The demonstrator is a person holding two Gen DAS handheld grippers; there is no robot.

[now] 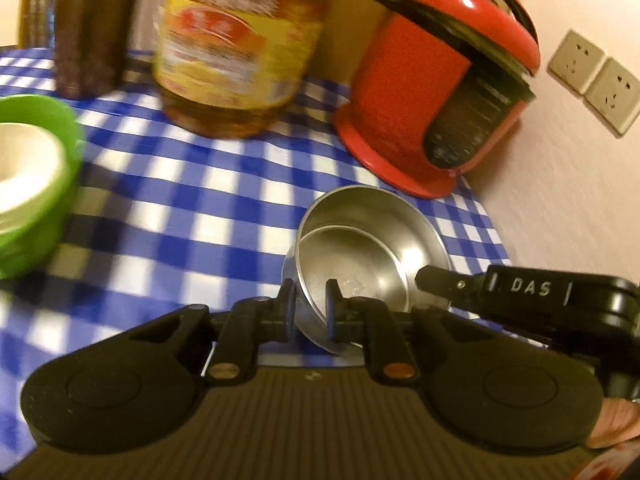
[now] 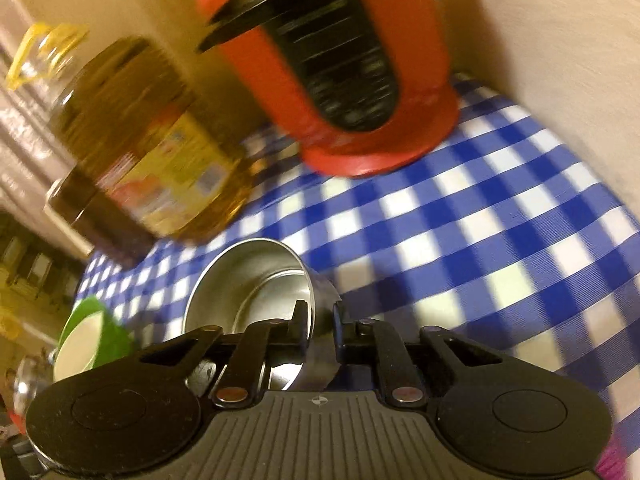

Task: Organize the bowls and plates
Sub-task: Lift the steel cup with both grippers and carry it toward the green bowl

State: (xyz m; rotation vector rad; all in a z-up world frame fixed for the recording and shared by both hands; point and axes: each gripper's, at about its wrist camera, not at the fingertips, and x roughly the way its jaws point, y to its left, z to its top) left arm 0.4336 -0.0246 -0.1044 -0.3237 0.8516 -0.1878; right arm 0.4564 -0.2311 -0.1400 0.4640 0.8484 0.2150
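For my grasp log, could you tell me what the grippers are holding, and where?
Both grip the nested steel bowls by the rim: the left gripper at the near edge, the right gripper at the opposite side.

Blue-and-white checked tabletop (image 1: 168, 216), large cooking-oil bottle (image 1: 236, 52) with yellow label, dark jar (image 1: 90, 32) beside it, red rice cooker (image 1: 444, 80), two wall sockets (image 1: 596, 80)

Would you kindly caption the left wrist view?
Left gripper and right gripper both clamp the steel bowl's rim above the checked tablecloth.
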